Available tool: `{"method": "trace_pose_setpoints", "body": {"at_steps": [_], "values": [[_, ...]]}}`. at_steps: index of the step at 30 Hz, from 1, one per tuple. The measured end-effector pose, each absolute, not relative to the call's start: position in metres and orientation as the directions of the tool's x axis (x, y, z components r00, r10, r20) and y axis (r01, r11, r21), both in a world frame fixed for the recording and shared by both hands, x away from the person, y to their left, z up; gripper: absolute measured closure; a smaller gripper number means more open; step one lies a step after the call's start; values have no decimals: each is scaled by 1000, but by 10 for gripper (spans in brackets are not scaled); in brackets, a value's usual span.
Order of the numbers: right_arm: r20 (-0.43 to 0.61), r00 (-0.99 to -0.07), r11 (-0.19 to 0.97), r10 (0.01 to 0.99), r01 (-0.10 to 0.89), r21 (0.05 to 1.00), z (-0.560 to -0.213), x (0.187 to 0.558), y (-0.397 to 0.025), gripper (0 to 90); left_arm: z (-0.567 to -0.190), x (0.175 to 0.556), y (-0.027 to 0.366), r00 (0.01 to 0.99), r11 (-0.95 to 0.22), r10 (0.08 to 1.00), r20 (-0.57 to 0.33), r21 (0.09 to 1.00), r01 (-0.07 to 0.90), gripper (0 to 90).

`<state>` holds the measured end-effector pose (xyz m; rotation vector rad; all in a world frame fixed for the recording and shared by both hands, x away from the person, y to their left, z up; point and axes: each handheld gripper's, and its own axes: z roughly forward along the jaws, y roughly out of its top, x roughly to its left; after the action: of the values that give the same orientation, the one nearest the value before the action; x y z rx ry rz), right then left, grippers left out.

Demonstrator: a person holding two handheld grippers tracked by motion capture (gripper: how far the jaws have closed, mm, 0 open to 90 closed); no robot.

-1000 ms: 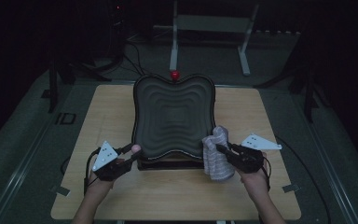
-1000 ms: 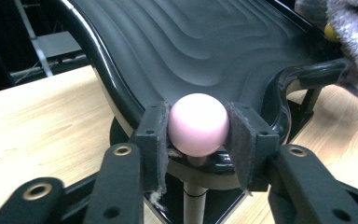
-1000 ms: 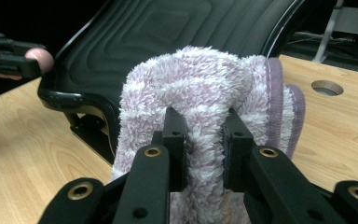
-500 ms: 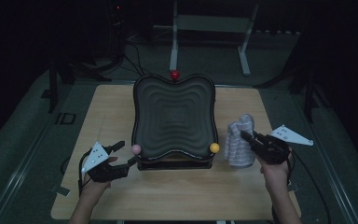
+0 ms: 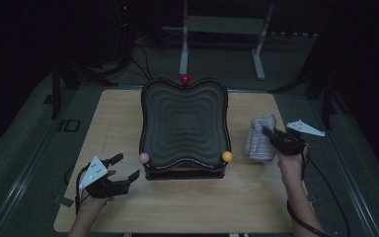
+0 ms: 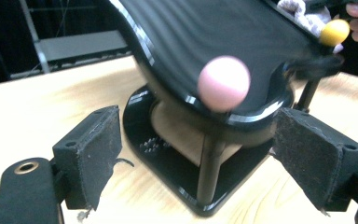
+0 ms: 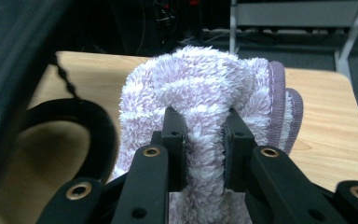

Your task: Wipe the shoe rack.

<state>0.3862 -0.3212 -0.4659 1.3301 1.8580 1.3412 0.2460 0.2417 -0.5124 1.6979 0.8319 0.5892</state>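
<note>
- Towel [image 7: 205,107], fluffy, pale lilac, is pinched in a bunched fold by the right gripper [image 7: 204,140]; jaws are closed on a thick ridge of pile, w/ the rest of the cloth hanging loose below and behind.
- In the high view the towel [image 5: 259,139] is held near the bench's right side, just beside the tray's right edge, lower end at or close to the wood; contact can't be told.
- Risk 1: grip is taken on a soft fold only, so the pile could be pulled through the pads and the cloth dropped if it's swung fast.
- Risk 2: the loose hanging part could be dragged against the yellow ball [image 5: 227,156] at the tray's front-right corner, or snagged on it, since both sit close together.
- Left gripper [image 5: 119,168] is held wide open, nothing betw. the pads [image 6: 93,154], low over the bench [image 5: 108,123] at front left, aimed at the tray's near corner.
- Pink ball [image 6: 223,83] is seen straight ahead of it on the rim of the black ribbed tray [image 5: 185,123]; tray sits tilted on a stand w/ thin posts over a black base [image 6: 168,154].
- Risk 3: if the tray is pushed by the towel w/o being steadied, the stand could be shoved or rocked across the wood; the open left gripper isn't bracing it yet.
- Risk 4: a jaw closing near the pink ball could clip the rim instead, judged from how near it hangs.
- Red ball [image 5: 184,79] at the far edge is well apart from both hands.
</note>
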Motion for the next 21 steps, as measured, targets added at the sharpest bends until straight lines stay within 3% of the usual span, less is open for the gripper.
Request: {"method": "trace_pose_setpoints", "body": {"at_steps": [8, 21], "values": [[142, -346, 48, 927, 486, 873, -490, 421, -328, 750, -526, 245, 248, 614, -140, 788, -43, 959, 247, 136], [110, -331, 113, 937, 587, 801, -531, 462, -309, 719, -531, 245, 250, 606, -135, 794, -51, 957, 257, 136]]}}
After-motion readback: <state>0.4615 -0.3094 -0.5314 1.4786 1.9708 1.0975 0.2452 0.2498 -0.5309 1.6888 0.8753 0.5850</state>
